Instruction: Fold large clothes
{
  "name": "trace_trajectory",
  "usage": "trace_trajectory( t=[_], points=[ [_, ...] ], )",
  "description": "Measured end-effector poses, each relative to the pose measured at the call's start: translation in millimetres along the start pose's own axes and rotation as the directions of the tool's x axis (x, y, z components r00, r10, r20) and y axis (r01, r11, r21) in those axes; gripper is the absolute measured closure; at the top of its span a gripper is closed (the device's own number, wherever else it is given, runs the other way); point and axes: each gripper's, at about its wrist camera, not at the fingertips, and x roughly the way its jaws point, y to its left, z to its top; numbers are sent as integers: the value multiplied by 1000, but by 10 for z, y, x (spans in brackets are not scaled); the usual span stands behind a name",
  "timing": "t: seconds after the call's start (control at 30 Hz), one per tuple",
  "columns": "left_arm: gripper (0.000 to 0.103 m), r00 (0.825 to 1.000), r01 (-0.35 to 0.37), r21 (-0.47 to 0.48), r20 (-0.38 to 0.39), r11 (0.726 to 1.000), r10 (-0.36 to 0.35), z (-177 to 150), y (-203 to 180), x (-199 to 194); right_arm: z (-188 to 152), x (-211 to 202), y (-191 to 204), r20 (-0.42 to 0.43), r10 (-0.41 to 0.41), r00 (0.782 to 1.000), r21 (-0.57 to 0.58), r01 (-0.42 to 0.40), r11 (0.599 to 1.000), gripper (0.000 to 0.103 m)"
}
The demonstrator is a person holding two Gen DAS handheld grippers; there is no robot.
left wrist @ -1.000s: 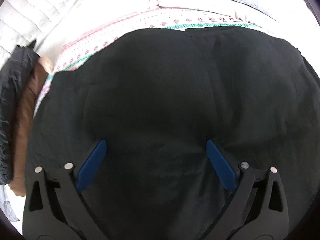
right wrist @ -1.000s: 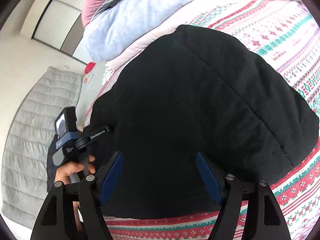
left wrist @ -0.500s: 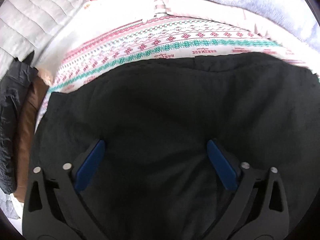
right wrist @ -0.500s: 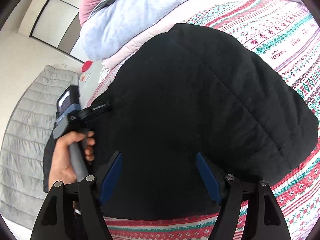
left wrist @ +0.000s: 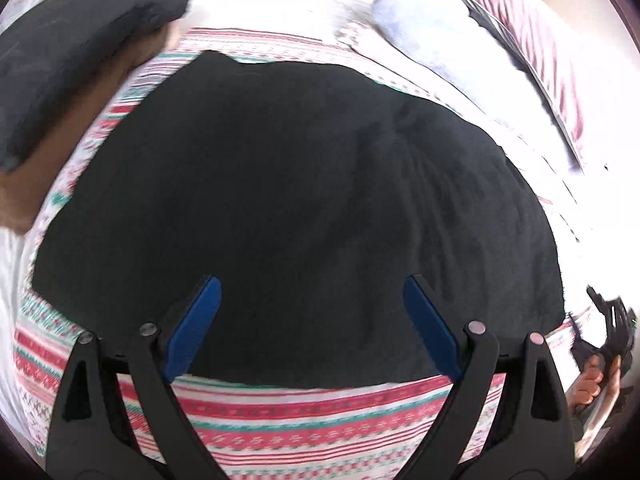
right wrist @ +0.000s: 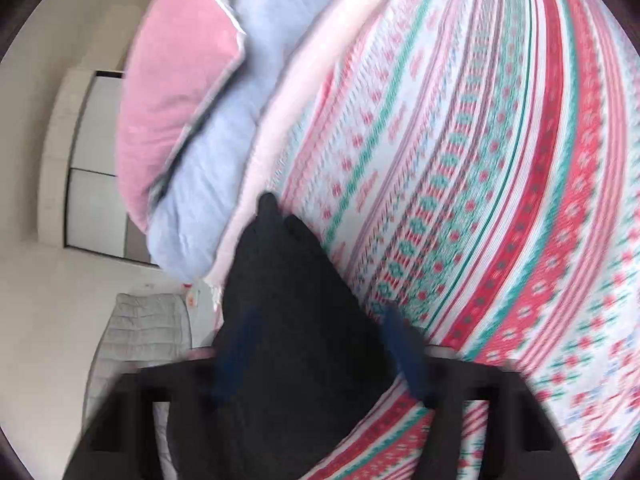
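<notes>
A black padded garment (left wrist: 288, 208) lies folded in a broad lump on the red, green and white patterned bed cover (left wrist: 304, 420). My left gripper (left wrist: 312, 284) hangs over the garment's near edge with its jaws wide and closing slightly, and nothing is gripped. In the blurred right wrist view, a corner of the black garment (right wrist: 288, 320) lies between the blue pads (right wrist: 400, 344) of my right gripper (right wrist: 320, 316). Those jaws are closing but still stand apart in the picture. A hand (left wrist: 588, 376) holding the right gripper shows at the far right edge.
Folded dark and brown clothes (left wrist: 80, 48) are stacked at the bed's far left. A light blue blanket (right wrist: 224, 160) and a pink pillow (right wrist: 172, 100) are piled at the head of the bed. A grey quilt (right wrist: 140, 340) lies on the floor beside it.
The left gripper pulled back, so the garment's near edge and the bed cover below it now show. The right gripper swung to the garment's right corner; its view is blurred.
</notes>
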Motion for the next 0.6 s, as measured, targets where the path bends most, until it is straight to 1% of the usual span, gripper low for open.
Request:
trace_trajectory(
  t=[0.03, 0.07, 0.1, 0.13, 0.17, 0.2, 0.23, 0.27, 0.33, 0.37, 0.4, 0.43, 0.47, 0.5, 0.53, 0.57, 0.6],
  points=[
    [10, 1000, 0, -1, 1, 1000, 0, -19, 44, 3, -29, -68, 42, 17, 9, 1000, -29, -9, 1000, 92],
    [10, 1000, 10, -2, 3, 1000, -10, -27, 67, 8, -71, -130, 121, 34, 23, 999, -81, -20, 997, 93],
    [10, 1000, 24, -6, 10, 1000, -24, -51, 79, 2, -138, -130, 241, 16, 38, 999, -158, -35, 987, 93],
    [10, 999, 37, -11, 11, 999, -37, -59, 91, 14, -204, -78, 335, -19, 36, 999, -215, -39, 976, 94],
    [10, 999, 50, -13, 7, 999, -50, -61, 92, 37, -254, -14, 389, -50, 18, 999, -247, -30, 969, 94],
    [10, 998, 67, -12, 3, 998, -67, -73, 70, 63, -324, 73, 426, -85, -26, 996, -274, 2, 962, 93],
    [10, 997, 75, -7, -1, 997, -75, -76, 68, 61, -366, 145, 403, -102, -83, 991, -269, 52, 962, 93],
    [10, 997, 82, 4, -2, 997, -82, -82, 34, 68, -379, 188, 366, -103, -105, 989, -238, 78, 968, 91],
    [10, 996, 90, 33, 6, 995, -91, -99, -24, 44, -359, 192, 173, -108, -90, 990, -108, 78, 991, 88],
    [10, 995, 94, 47, 12, 994, -95, -105, -49, 32, -340, 126, 16, -112, -60, 992, -40, 56, 998, 81],
    [10, 995, 96, 59, 20, 994, -97, -110, -73, 20, -331, 95, -86, -115, -27, 993, 17, 29, 999, 77],
    [10, 995, 97, 71, 27, 993, -99, -116, -100, 17, -342, 75, -153, -117, -8, 993, 53, 14, 999, 64],
    [10, 995, 96, 83, 26, 992, -99, -123, -123, 26, -365, 37, -212, -122, -36, 992, 63, 44, 997, 40],
    [10, 996, 91, 98, 15, 991, -93, -136, -152, 55, -406, 11, -266, -119, -101, 988, 58, 108, 992, 32],
    [10, 996, 83, 112, -2, 990, -84, -160, -174, 91, -446, -22, -333, -107, -148, 983, 65, 155, 986, 31],
    [10, 997, 82, 119, -11, 990, -81, -174, -192, 118, -483, -24, -380, -100, -140, 985, 91, 150, 984, 31],
    [10, 997, 78, 125, -16, 989, -77, -189, -207, 150, -495, -30, -433, -96, -102, 990, 126, 113, 986, 31]
  ],
)
